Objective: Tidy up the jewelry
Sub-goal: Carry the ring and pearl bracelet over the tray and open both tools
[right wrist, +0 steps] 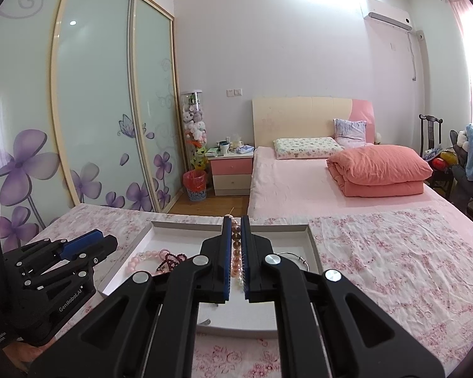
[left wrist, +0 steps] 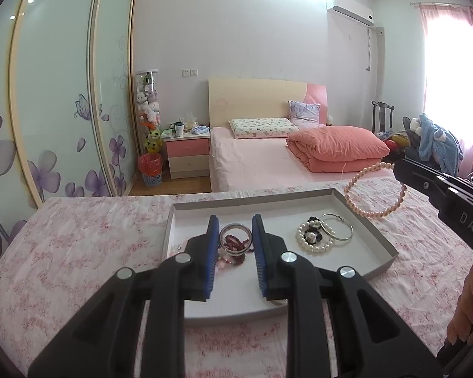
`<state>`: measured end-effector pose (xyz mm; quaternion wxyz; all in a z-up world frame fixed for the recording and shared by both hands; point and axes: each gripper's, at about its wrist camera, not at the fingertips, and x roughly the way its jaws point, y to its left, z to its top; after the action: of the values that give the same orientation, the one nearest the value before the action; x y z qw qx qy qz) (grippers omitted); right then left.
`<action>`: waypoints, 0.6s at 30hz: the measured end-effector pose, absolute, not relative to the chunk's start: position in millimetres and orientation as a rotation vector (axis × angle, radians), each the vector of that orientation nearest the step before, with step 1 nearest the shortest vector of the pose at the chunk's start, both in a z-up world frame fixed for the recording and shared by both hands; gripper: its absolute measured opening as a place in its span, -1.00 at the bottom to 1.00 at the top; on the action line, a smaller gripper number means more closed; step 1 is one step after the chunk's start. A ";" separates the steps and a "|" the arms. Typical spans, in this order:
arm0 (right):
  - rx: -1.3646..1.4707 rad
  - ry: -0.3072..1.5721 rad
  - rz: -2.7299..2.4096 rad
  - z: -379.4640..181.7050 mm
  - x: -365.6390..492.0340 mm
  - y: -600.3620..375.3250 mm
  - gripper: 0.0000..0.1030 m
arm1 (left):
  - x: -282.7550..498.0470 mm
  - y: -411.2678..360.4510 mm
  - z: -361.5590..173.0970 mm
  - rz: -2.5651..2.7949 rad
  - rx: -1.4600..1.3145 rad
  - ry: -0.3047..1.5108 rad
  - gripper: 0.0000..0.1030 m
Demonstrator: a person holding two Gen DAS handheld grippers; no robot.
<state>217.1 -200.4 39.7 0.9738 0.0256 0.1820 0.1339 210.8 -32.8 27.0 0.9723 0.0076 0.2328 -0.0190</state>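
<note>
A shallow white tray (left wrist: 375,236) lies on the floral cloth. In it lie a white pearl bracelet with black flowers (left wrist: 313,237), a silver bangle (left wrist: 337,226), a dark red bead bracelet (left wrist: 235,242) and pink beads (right wrist: 142,260). My left gripper (left wrist: 235,223) is open, its fingers either side of the red beads and a clear ring, low over the tray. My right gripper (right wrist: 235,220) is shut on a pink pearl necklace (left wrist: 375,189), held in the air above the tray's right side. The necklace shows between the right gripper's pads (right wrist: 227,252) in the right wrist view.
The floral cloth (left wrist: 78,252) covers the work surface. Behind it stand a pink bed (left wrist: 268,160) with a folded quilt, a nightstand (left wrist: 187,154), a red bin (left wrist: 150,168) and a flowered wardrobe (left wrist: 63,94). A chair with clothes (left wrist: 435,145) is at the right.
</note>
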 end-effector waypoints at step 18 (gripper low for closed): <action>0.049 0.476 0.255 9.0 281.9 -185.4 -0.87 | 278.4 -40.5 -4.0 -0.067 0.002 0.559 -0.57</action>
<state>281.9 -185.4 9.0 0.9634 0.0244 0.2353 0.1260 278.4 -40.5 -4.0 0.9606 0.0010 0.2759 -0.0332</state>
